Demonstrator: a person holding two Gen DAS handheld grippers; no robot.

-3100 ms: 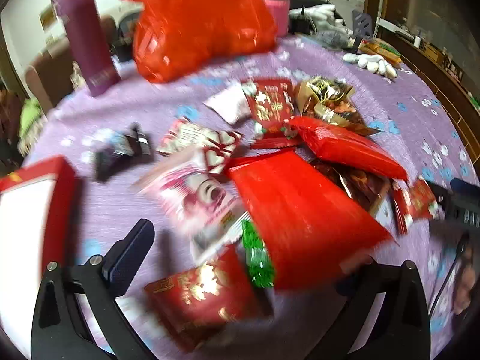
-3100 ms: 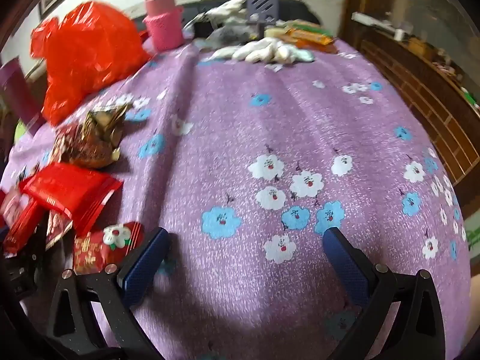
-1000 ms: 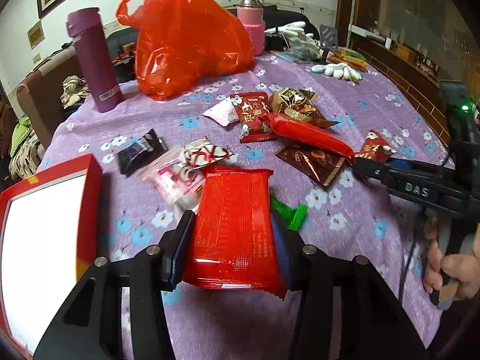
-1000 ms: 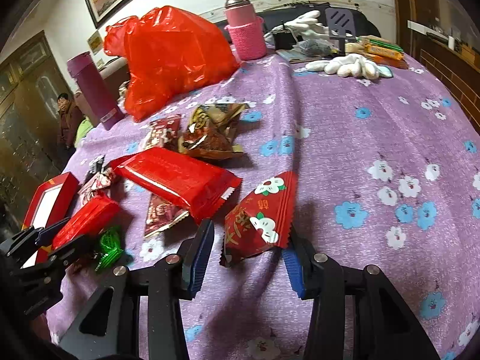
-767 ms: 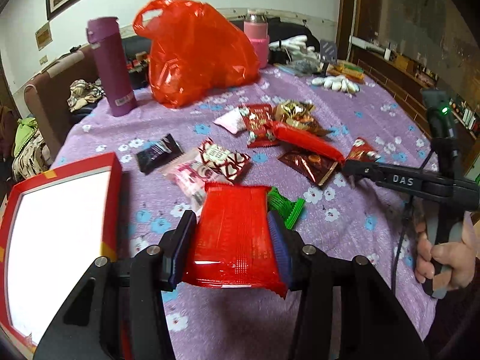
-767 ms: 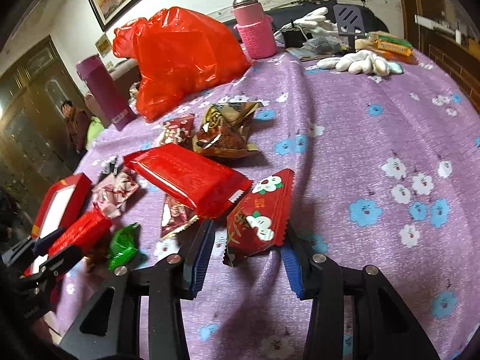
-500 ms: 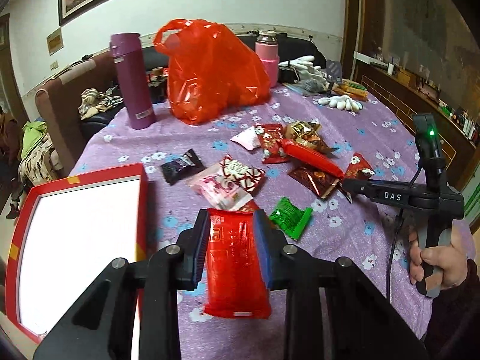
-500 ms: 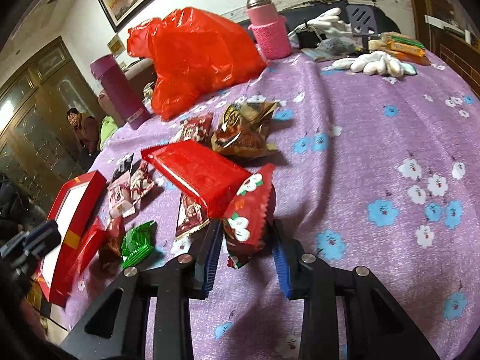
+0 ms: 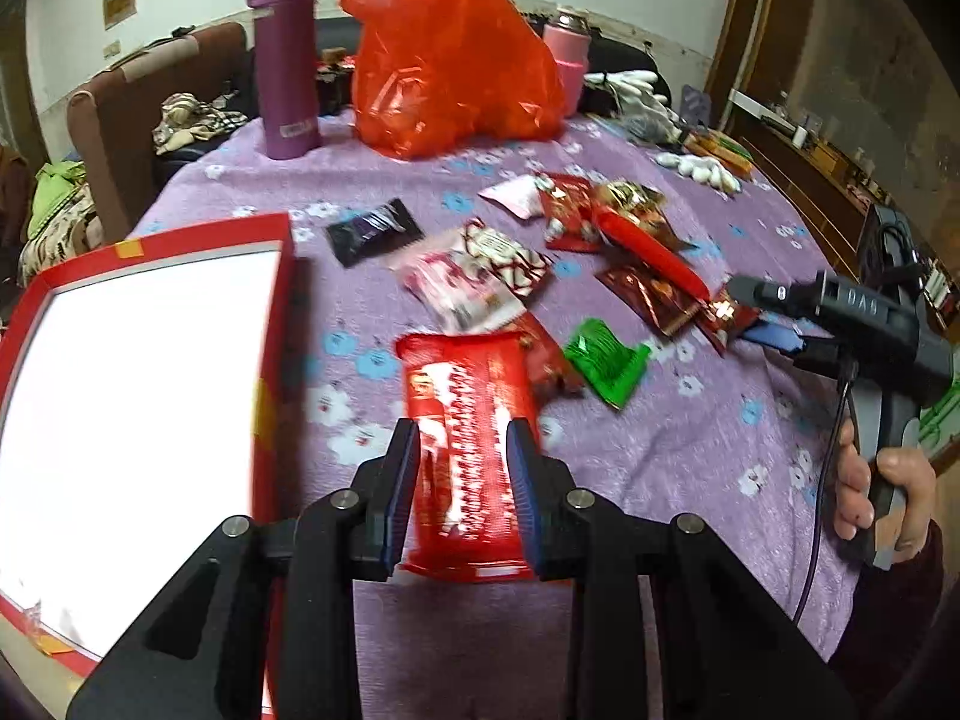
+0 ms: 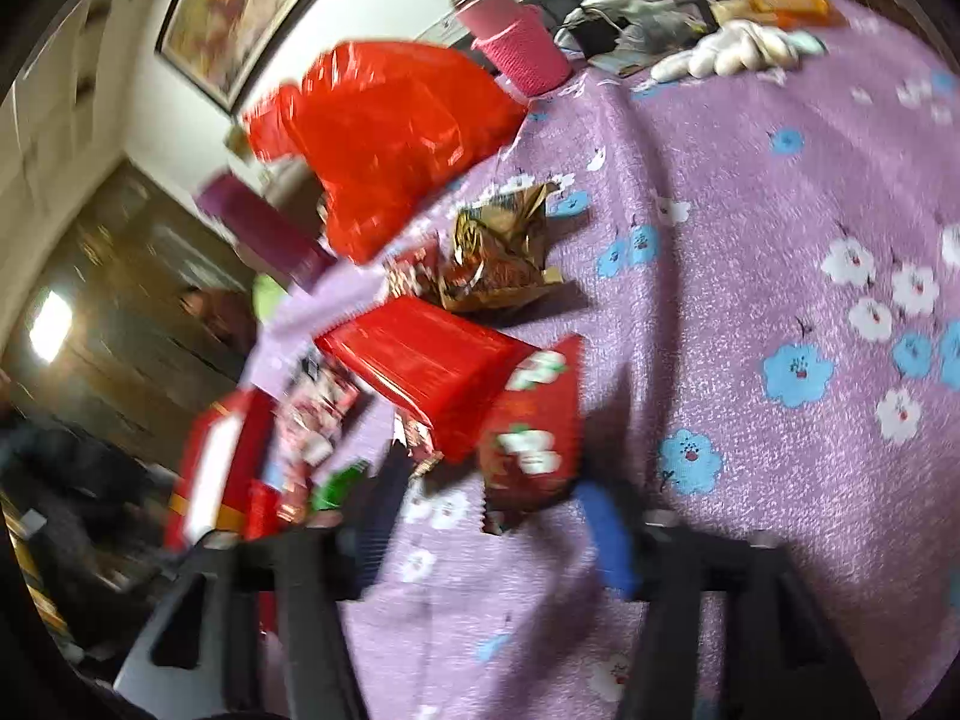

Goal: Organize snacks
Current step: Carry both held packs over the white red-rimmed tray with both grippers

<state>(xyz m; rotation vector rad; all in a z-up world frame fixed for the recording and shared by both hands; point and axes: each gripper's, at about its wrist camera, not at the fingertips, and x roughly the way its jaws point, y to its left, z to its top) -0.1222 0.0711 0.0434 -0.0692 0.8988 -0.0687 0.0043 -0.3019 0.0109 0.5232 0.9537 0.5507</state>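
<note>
Left fingers [image 9: 462, 480] clamp red snack pack [image 9: 465, 450] | right fingers [image 10: 498, 516] opening | purple floral tablecloth [image 9: 690, 450]

light: even indoor, moderately bright | glare: white interior of red box [image 9: 138, 372] blown out; sheen on red plastic bag [image 9: 450, 60] | shadows: soft, short, cast under packets on tablecloth [image 9: 690, 468] | blur: left view mostly sharp, slight smear; right view heavily motion-blurred | distortion: strong fisheye bending, dark vignette corners

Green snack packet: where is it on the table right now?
In the left wrist view the green snack packet lies flat on the purple tablecloth, right of centre, just right of the red packet in the left gripper.
</note>
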